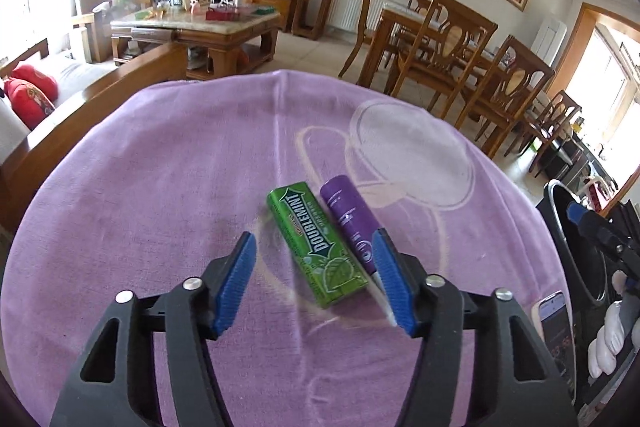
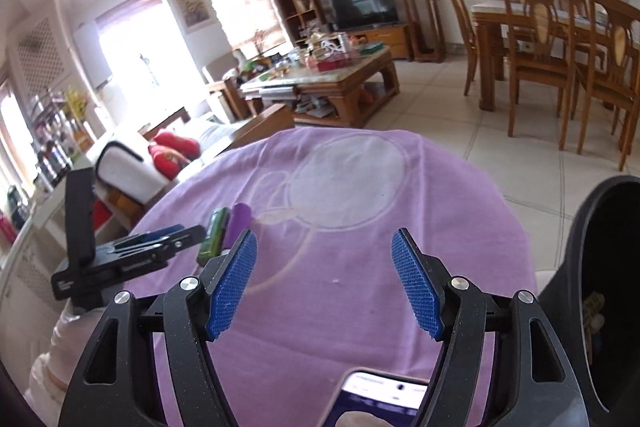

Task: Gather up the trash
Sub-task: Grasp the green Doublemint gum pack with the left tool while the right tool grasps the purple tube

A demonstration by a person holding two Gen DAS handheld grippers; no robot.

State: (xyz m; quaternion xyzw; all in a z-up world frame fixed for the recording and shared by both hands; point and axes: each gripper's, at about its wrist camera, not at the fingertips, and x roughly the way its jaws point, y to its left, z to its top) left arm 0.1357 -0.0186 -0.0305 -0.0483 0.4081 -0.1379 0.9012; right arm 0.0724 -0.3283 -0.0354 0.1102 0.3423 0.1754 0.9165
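A green Doublemint gum pack (image 1: 317, 243) and a purple tube (image 1: 352, 223) lie side by side on the purple tablecloth (image 1: 160, 187). My left gripper (image 1: 316, 247) is open, with the gum pack between its blue pads and the tube against the right pad (image 1: 390, 279). My right gripper (image 2: 324, 247) is open and empty over the cloth. In the right wrist view the gum pack (image 2: 215, 235), the tube (image 2: 239, 221) and the left gripper (image 2: 188, 233) show at the left. A black trash bin (image 2: 600, 291) stands at the right, with something inside.
A phone (image 2: 380, 401) lies at the table's near edge; it also shows in the left wrist view (image 1: 556, 331). The bin (image 1: 576, 255) is right of the table. Wooden chairs (image 1: 452, 55), a coffee table (image 1: 192, 31) and a sofa (image 1: 48, 95) stand beyond.
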